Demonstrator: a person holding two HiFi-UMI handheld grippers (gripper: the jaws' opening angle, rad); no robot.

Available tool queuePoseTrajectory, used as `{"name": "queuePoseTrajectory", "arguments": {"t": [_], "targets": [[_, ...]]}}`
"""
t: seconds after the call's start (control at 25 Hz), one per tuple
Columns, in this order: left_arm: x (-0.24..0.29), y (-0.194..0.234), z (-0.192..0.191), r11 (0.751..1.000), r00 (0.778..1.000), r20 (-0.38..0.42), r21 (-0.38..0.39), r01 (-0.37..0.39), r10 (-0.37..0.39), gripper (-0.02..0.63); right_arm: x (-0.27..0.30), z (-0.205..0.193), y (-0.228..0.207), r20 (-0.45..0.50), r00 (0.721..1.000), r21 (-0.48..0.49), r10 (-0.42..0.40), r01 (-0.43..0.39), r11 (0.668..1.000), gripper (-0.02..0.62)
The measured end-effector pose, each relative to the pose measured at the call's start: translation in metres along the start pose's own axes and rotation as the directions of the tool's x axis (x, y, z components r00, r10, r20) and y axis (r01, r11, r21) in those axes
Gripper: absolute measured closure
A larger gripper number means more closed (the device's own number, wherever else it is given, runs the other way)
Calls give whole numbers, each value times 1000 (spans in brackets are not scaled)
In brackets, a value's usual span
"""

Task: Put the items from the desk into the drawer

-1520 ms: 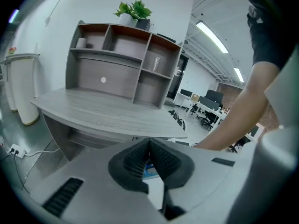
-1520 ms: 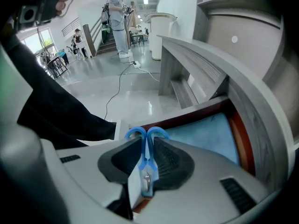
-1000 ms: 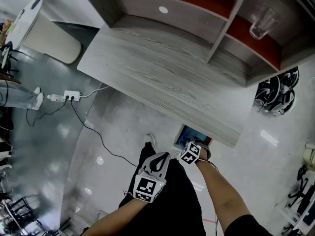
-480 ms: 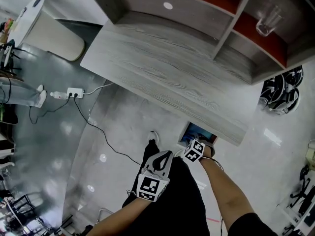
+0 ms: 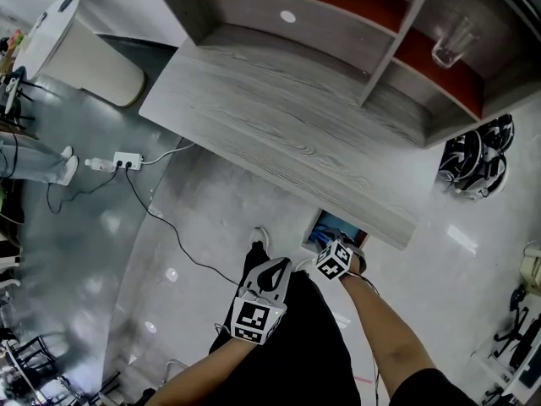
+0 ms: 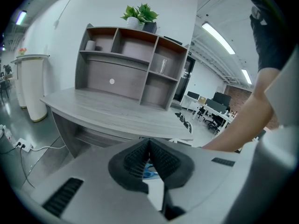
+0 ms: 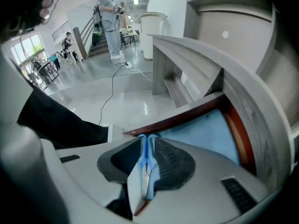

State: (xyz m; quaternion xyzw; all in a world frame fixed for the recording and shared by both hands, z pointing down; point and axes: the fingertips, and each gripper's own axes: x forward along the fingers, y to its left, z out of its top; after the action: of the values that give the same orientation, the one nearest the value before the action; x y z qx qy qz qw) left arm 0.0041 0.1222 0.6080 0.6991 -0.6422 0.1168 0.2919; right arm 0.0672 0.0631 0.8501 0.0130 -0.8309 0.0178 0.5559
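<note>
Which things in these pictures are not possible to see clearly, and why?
- Blue item in the right gripper: right gripper view shows only its thin edge between the jaws; its kind is unclear.
- Drawer contents: in the head view the desk edge and the right gripper cover most of them.
- Small grey object on the shelf unit: left gripper view, too small to name.
</note>
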Motion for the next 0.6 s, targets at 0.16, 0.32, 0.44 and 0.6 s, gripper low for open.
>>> {"name": "queuePoseTrajectory", "arguments": {"t": [0.16,0.32,0.44,0.6], "targets": [[-5,-2,0,1000,1000,-5,-9,12,-12,592,-24,15,8,53,998,13,-17,17,1000,494],[-6,-10,1,999,999,-14,1,41,-41,592,-51,28,10,112,993,57,-46,40,998,495],[-4,-14,6,998,998,-16,15,60,-60,592,-75,35,3,167,982,131,-84,62,989,495],[-1,-22,16,997,997,-9,29,78,-78,592,-109,39,-7,229,963,233,-142,87,969,500]]}}
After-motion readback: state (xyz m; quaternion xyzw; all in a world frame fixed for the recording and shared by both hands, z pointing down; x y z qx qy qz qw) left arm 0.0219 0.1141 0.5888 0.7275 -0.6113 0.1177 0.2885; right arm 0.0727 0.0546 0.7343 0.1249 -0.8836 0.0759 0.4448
